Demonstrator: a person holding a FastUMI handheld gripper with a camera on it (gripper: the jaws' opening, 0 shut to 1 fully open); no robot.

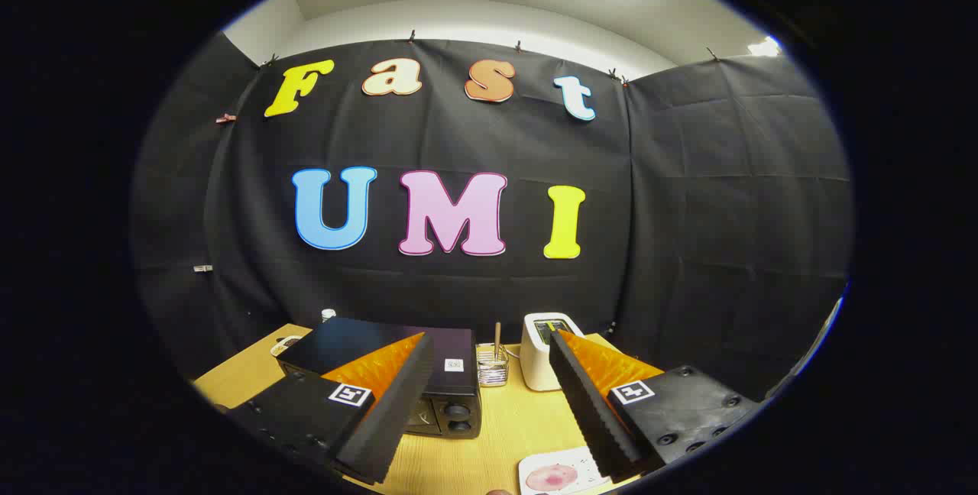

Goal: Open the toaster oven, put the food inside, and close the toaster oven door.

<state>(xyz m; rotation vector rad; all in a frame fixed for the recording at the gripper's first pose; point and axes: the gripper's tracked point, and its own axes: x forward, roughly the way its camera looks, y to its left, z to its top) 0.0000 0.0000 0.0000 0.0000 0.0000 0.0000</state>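
So the hand-held gripper is up above the light wooden table with its two fingers spread wide, nothing between them and nothing touching either one. It's got no hold on anything.

Counting what's on the table:

One black boxy toaster oven, sitting beyond the left finger, which covers part of its front. I can count two round dark knobs stacked on its right-hand panel, plus one small white sticker on the top near the right corner. The finger hides most of the door, so I can't tell whether it's open or closed.

One small wire-mesh holder just right of the oven, with one thin stick standing up in it.

One white pop-up toaster just right of that holder, partly behind the right finger.

One white plate or card with a single pink round piece of food on it, lying on the table near the base of the right finger, well in front of the oven.

One small white-capped item behind the oven's left corner, too tiny to make out.
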